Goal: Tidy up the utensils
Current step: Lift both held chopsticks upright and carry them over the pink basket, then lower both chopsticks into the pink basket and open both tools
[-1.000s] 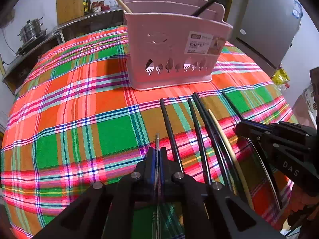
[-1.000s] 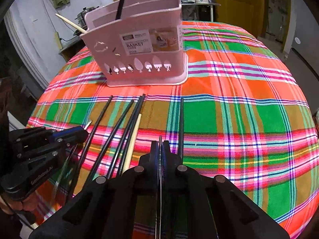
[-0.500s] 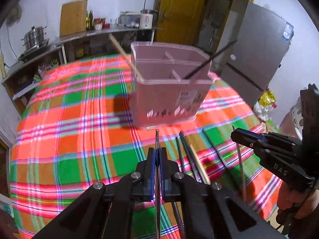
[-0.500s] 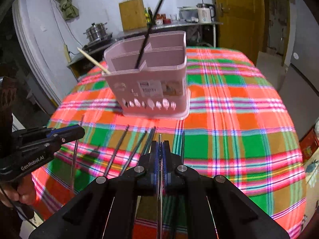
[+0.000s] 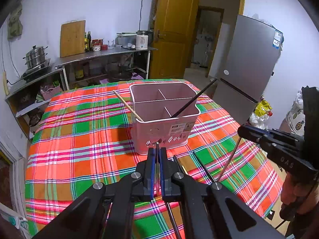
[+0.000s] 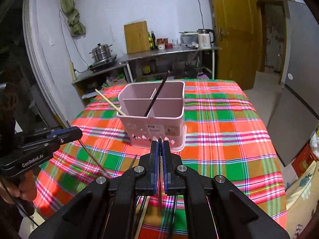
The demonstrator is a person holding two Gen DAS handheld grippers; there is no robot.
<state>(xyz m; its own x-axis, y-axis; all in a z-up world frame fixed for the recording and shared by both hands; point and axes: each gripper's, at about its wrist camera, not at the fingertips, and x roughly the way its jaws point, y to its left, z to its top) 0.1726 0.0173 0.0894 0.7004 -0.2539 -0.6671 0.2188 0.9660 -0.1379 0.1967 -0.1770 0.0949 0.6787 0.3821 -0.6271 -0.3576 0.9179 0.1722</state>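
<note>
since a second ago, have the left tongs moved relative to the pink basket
Yes. The left tongs have risen and backed away: the pink basket, earlier seen side-on and close, now shows its compartments from above. They hold a thin metal chopstick.

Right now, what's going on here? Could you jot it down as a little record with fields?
Surface: table under a bright plaid cloth
Container: pink plastic four-compartment basket, upright
Already inside: one pale wooden chopstick, one black chopstick, both leaning outward
Left claw: shut on a thin metal chopstick
Right claw: shut on another thin metal chopstick
Still lying on cloth: several dark chopsticks
</note>
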